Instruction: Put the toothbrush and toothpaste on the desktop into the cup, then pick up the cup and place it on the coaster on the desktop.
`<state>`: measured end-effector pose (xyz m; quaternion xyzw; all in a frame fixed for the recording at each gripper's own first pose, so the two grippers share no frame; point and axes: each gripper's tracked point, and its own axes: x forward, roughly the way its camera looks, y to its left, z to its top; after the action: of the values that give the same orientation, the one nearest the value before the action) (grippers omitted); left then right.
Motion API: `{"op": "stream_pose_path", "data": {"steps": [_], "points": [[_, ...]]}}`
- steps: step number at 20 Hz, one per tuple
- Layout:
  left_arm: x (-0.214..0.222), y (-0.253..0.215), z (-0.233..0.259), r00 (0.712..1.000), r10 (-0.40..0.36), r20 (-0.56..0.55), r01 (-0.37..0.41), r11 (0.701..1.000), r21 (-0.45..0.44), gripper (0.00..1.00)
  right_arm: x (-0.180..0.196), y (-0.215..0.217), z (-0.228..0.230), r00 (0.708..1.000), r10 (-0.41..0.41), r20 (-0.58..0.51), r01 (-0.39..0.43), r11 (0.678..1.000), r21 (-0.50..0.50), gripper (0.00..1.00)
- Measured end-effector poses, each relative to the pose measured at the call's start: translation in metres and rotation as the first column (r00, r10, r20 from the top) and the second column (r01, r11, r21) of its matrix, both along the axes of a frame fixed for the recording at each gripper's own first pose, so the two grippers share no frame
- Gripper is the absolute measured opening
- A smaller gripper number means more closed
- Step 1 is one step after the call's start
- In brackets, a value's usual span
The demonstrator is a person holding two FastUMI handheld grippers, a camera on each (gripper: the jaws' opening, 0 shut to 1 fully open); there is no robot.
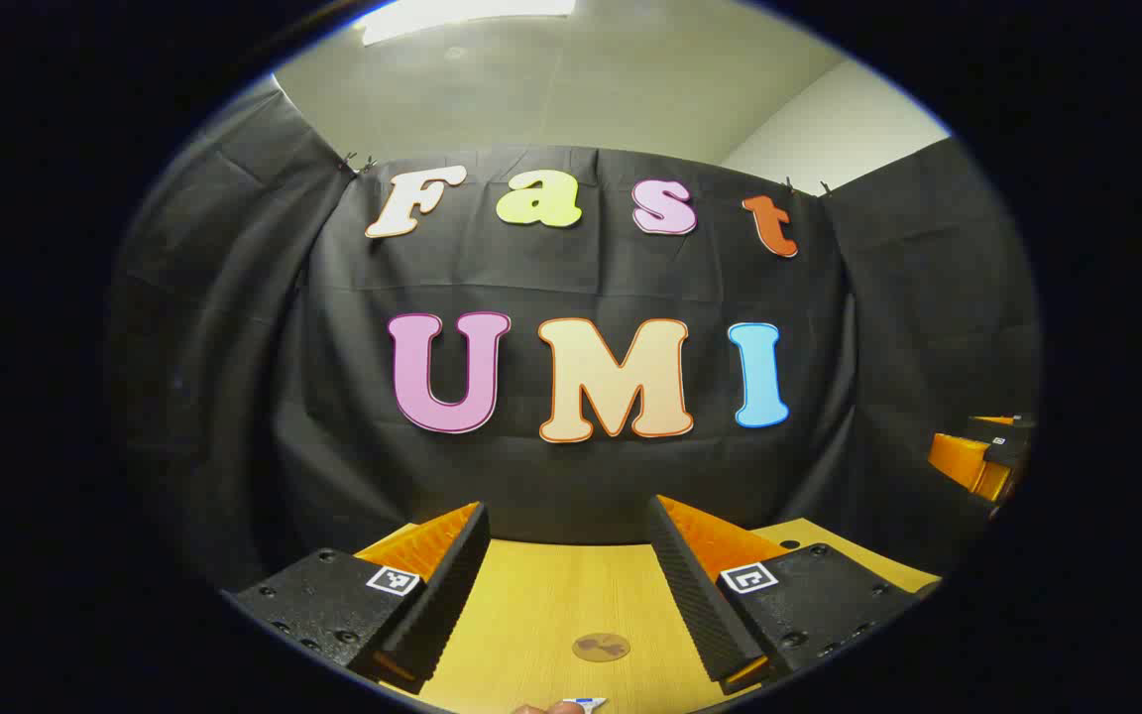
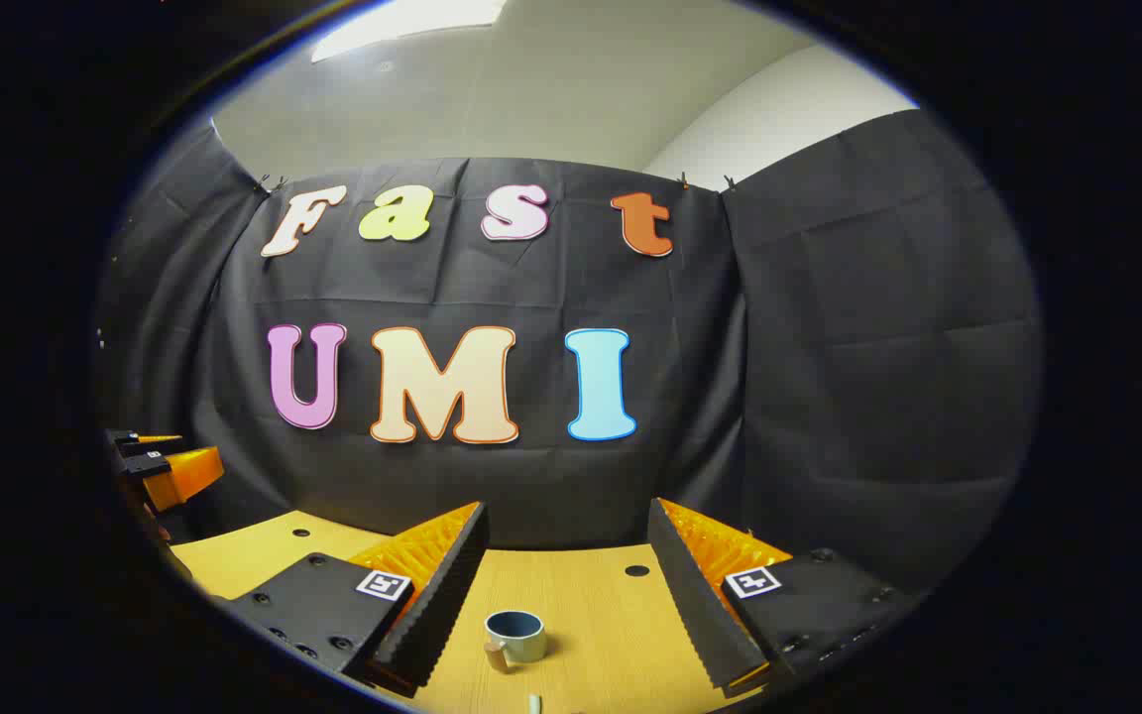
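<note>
In the left gripper view my left gripper (image 1: 568, 506) is open above the wooden desk, nothing between its fingers. A round brown coaster (image 1: 601, 648) lies on the desk ahead, between the fingers. A small white-and-blue tip, possibly the toothpaste (image 1: 586, 704), peeks in at the bottom edge. In the right gripper view my right gripper (image 2: 566, 508) is open too, held above the desk. A grey-blue cup (image 2: 514, 637) with a handle stands upright between and below its fingers. A pale sliver, perhaps the toothbrush (image 2: 534, 703), shows at the bottom edge.
The wooden desk (image 2: 611, 635) ends at the black cloth wall close behind. Small dark holes (image 2: 637, 571) dot its surface. The right gripper (image 1: 982, 458) shows at the right edge of the left gripper view, the left gripper (image 2: 163, 466) at the left edge of the right gripper view.
</note>
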<state>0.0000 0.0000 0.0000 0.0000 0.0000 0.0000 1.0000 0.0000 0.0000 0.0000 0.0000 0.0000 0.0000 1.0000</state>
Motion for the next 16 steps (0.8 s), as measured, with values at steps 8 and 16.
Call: {"op": "stream_pose_path", "data": {"steps": [8, 16], "points": [[0.003, -0.001, -0.006, 1.0, -0.004, -0.017, 0.004, 1.0, -0.001, 0.94, 0.003, 0.009, -0.002, 1.0, 0.022, 0.003, -0.021, 0.999, -0.03, 0.99], [0.012, 0.002, -0.026, 0.998, 0.012, -0.054, -0.012, 1.0, -0.004, 0.94, 0.015, 0.013, -0.017, 0.999, 0.036, -0.018, -0.037, 0.999, -0.039, 0.99]]}}
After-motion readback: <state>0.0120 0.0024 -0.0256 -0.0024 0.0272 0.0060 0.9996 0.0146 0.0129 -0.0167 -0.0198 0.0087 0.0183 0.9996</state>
